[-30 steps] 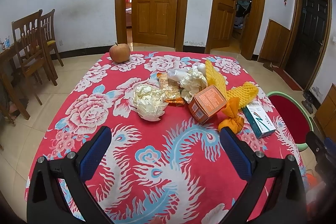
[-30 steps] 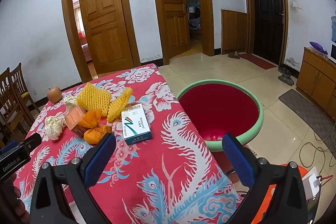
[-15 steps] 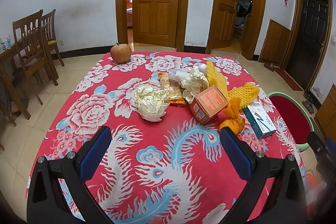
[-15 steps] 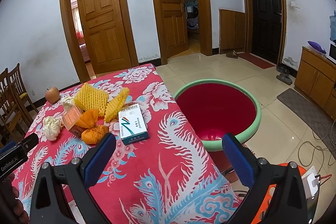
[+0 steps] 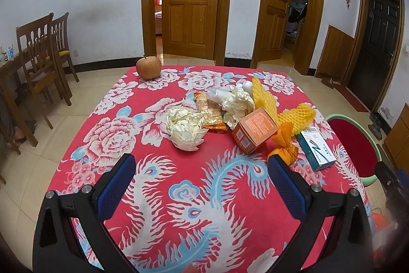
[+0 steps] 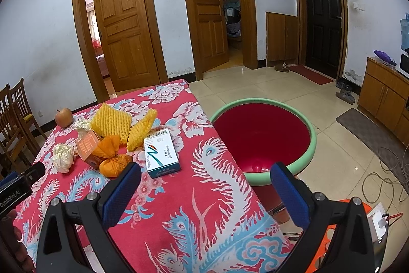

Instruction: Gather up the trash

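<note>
While both hand-held grippers (image 5: 202,165) (image 6: 204,175) gape unladen, the red basin (image 6: 263,134) beside the table holds nothing.

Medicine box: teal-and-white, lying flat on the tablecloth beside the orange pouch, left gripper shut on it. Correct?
Not quite. The medicine box lies flat beside the orange pouch, but the left gripper is open and holds nothing, as the left wrist view shows.

Parts hidden or cut off in the two wrist views

In the left view the basin (image 5: 350,134) is cut by the table (image 5: 179,196) edge, and the wrapper (image 5: 209,109) lies partly under the tissue (image 5: 237,101). In the right view the orange box (image 6: 88,145) is half hidden behind the orange bag (image 6: 112,160). The print on the white box (image 6: 161,154) is too small to read.
</note>
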{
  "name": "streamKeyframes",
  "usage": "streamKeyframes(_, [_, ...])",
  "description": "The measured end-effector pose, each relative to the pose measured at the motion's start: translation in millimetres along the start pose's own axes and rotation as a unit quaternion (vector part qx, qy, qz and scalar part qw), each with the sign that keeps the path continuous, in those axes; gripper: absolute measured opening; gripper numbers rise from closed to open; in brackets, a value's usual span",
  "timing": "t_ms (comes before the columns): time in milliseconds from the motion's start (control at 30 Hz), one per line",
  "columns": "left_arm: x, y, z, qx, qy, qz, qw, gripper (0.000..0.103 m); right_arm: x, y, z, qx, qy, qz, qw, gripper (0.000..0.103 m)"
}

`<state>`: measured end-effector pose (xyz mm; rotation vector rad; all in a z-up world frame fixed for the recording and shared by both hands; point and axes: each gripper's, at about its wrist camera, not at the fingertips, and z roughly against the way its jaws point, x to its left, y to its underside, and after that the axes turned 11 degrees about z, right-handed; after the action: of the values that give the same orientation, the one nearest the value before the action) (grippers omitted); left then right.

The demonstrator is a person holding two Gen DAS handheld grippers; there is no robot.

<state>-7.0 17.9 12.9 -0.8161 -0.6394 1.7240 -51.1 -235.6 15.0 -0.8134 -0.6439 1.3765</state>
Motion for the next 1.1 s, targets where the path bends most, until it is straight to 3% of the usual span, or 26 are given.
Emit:
streamKeyframes(600, [5.3,-9.0,-2.4,0.005,-0.005,-0.002,1.0,0.101,2.9,-3.2,-3.9,0.006,-0.001,0.009,1.0,0.103])
streamKeyframes(1100, [27.9,-40.3,-55.3,0.041,-0.031,-0.015,0.9986,0.101,15.8,-18.6,-47.5,0.061,-0.038,0.033,0.997,0.103])
